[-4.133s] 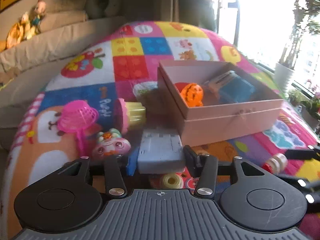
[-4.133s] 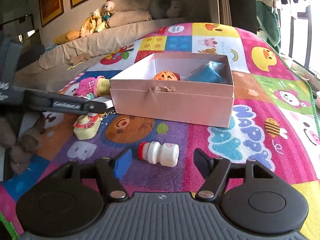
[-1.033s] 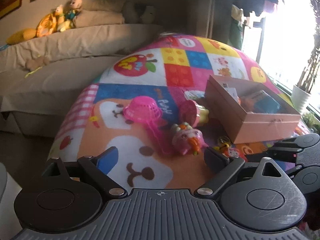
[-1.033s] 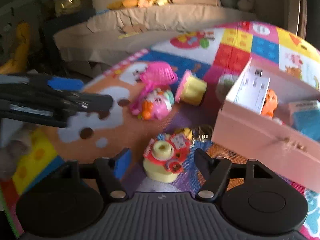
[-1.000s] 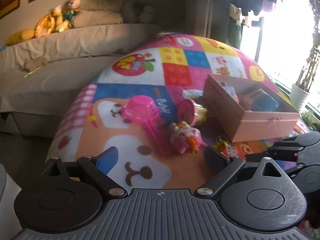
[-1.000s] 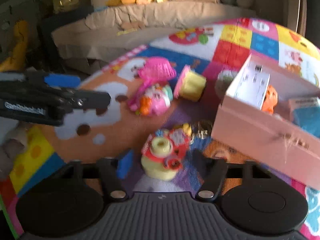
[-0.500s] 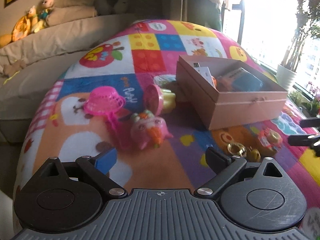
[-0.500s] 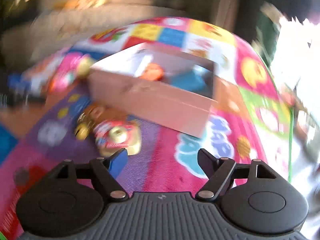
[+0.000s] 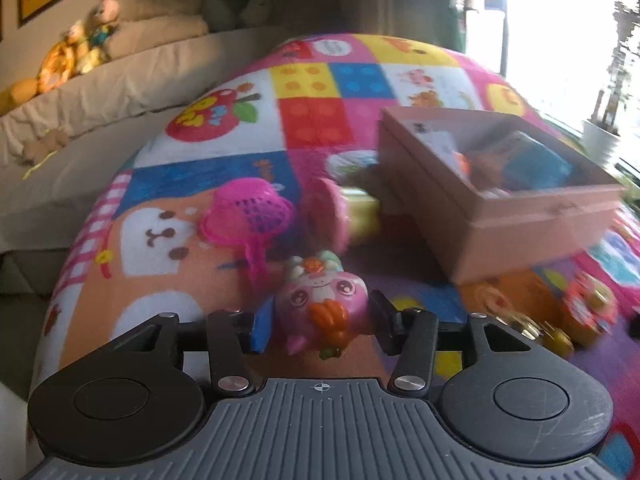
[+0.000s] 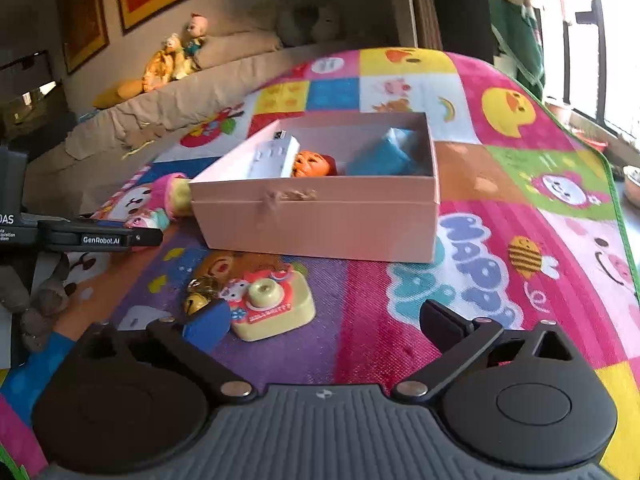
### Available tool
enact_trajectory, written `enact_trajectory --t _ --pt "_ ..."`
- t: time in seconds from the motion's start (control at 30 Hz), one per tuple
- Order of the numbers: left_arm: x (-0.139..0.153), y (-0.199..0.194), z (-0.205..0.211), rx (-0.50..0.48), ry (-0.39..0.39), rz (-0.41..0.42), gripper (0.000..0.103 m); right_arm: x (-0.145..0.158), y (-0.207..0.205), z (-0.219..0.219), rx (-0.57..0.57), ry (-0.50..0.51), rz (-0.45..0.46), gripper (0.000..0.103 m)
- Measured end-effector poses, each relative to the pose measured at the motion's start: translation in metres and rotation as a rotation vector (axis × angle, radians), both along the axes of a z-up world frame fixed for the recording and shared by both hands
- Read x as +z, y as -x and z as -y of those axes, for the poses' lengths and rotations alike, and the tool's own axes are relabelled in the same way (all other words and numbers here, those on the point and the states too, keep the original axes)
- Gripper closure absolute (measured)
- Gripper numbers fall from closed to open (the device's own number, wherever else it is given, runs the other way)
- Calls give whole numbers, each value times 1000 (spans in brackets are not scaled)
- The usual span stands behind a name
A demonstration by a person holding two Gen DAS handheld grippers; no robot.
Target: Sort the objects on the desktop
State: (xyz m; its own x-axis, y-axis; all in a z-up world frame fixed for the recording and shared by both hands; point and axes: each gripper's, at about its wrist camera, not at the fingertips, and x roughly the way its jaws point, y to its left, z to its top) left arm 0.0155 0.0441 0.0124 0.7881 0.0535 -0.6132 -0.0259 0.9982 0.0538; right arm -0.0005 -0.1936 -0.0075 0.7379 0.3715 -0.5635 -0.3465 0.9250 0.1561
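Note:
My left gripper (image 9: 320,320) is closed around a pink owl-like toy (image 9: 320,304) on the colourful play mat; both pads touch its sides. A pink toy sieve (image 9: 250,216) and a pink-and-yellow cup toy (image 9: 344,216) lie just beyond it. The pink box (image 10: 320,216) holds a white power strip (image 10: 272,160), an orange ball (image 10: 310,164) and a blue packet (image 10: 384,156). My right gripper (image 10: 324,322) is open and empty, with a yellow toy camera (image 10: 272,300) by its left finger. The left gripper also shows at the left edge of the right wrist view (image 10: 100,238).
Gold bells (image 10: 200,294) lie beside the toy camera. The box (image 9: 520,216) stands right of the owl toy in the left wrist view. A beige sofa (image 9: 100,92) with stuffed toys runs behind the mat. Windows and a plant pot (image 9: 600,144) are at right.
My left gripper moved forward and closed on the pink owl toy. My right gripper swung back from the toy camera, now facing the box, and stays open.

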Motion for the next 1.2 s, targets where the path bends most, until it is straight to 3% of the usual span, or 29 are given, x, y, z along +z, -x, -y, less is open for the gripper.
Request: enact_trajectory --t 0.27,0.33,0.57,0.77,0.9,0.93,1.0,1.17,1.2 --pt "-6 63 35 -211 59 -40 46 1 2 -8 23 36 7 1" --pt "-7 68 39 -236 63 -39 37 0 1 -10 31 49 7 0" --pt "-14 69 48 -271 45 -42 6 -2 -2 -16 43 76 -21 0" --pt "-14 68 43 -250 74 -40 6 0 -2 -25 107 114 -16 0" --pt "-14 66 40 -234 88 -43 3 4 -5 -33 152 88 -6 1" --pt "-14 66 40 -233 89 -44 3 5 -7 -35 147 85 -3 3" --pt "-14 66 40 -235 88 -45 2 4 -14 -41 118 110 -4 23" --pt "-14 66 41 -236 89 -46 1 2 -22 -43 108 92 -37 46" --pt "-13 66 41 -237 90 -48 1 2 -20 -43 110 105 -39 46"
